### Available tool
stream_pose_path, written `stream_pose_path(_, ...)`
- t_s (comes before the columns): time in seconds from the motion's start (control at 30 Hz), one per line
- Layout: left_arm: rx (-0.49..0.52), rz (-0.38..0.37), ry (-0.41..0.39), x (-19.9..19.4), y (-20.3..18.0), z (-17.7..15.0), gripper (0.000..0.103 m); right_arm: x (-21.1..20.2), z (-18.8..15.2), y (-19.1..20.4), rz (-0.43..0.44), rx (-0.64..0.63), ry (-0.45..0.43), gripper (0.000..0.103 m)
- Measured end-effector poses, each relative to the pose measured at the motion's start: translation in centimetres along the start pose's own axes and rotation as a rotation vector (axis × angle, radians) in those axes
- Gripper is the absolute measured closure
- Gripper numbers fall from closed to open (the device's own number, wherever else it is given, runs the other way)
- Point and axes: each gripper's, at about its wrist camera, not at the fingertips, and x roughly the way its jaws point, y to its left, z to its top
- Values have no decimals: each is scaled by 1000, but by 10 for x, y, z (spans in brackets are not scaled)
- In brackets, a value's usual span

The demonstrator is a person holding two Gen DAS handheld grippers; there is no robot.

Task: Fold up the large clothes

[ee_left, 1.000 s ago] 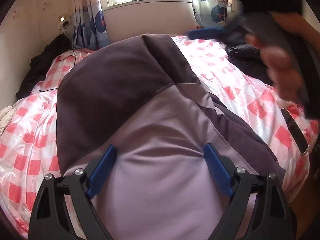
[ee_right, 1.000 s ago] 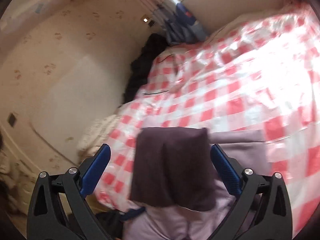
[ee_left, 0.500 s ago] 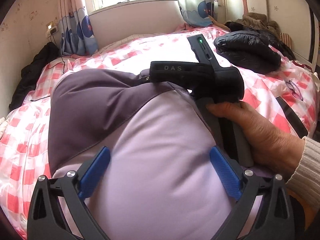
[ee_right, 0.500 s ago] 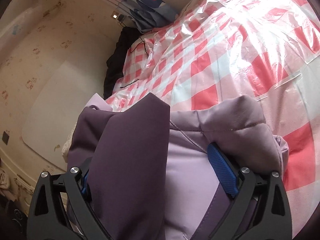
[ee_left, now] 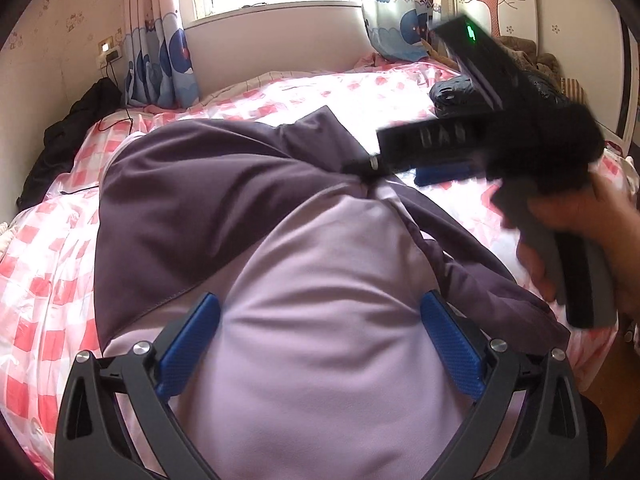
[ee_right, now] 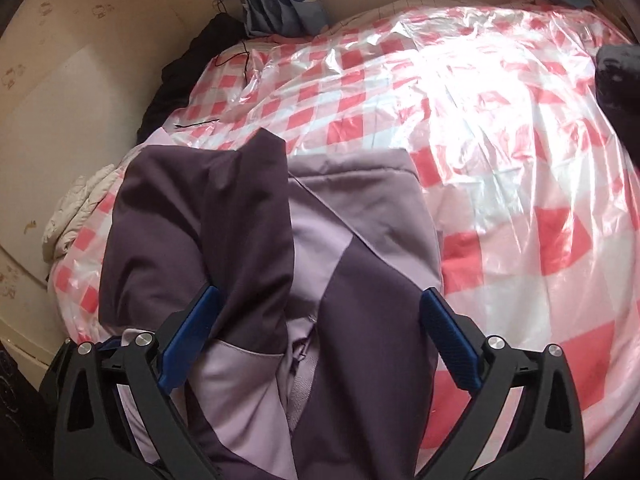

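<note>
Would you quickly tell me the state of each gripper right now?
Left gripper: open, fingers straddling the purple jacket, not gripping.
Right gripper: open over the jacket, holding nothing.

Left hand-held gripper (ee_left: 320,344) agape over purple jacket (ee_left: 224,200).

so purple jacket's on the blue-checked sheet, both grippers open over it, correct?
One error: the sheet is red-and-white checked, not blue, as the right wrist view shows. The purple jacket lies on it, and the left gripper and right gripper stand open over it.

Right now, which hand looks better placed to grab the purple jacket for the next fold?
Probably the right hand-held gripper: open over the jacket's bunched edge; the left one hovers over flat fabric.
</note>
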Motion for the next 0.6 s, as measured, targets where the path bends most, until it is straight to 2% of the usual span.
stream_pose_path(0.1,-6,-25,9,-2,3,3,7,15,-12,-6,5,27,-24,7)
stream_pose_path(0.17,-53,-99,-8,-16,16,7,8,18,-17,-10,11,41,-44,7)
stream_pose_path(0.2,-144,-141,-56,-32,36,7,8,17,-20,-13,17,54,-52,7)
stream_pose_path(0.27,-325,-114,-132,-53,77,-2,8,17,-23,-21,46,83,-58,7)
stream_pose_path(0.3,-431,-89,-143,-59,104,-11,8,16,-24,-24,60,97,-58,7)
stream_pose_path(0.33,-533,-67,-136,-58,131,-21,8,18,-24,-27,73,111,-58,7)
stream_pose_path(0.4,-729,-70,-52,-36,180,-46,8,19,-25,-29,80,124,-62,7)
stream_pose_path(0.47,-826,-147,10,-10,201,-61,8,19,-27,-29,92,138,-70,7)
stream_pose_path(0.53,-893,-244,0,7,203,-70,8,20,-28,-32,102,165,-75,6)
stream_pose_path(0.57,-909,-279,-4,11,201,-70,8,21,-28,-35,117,183,-80,6)
stream_pose_path(0.6,-863,-356,0,15,192,-60,8,24,-29,-38,147,209,-83,6)
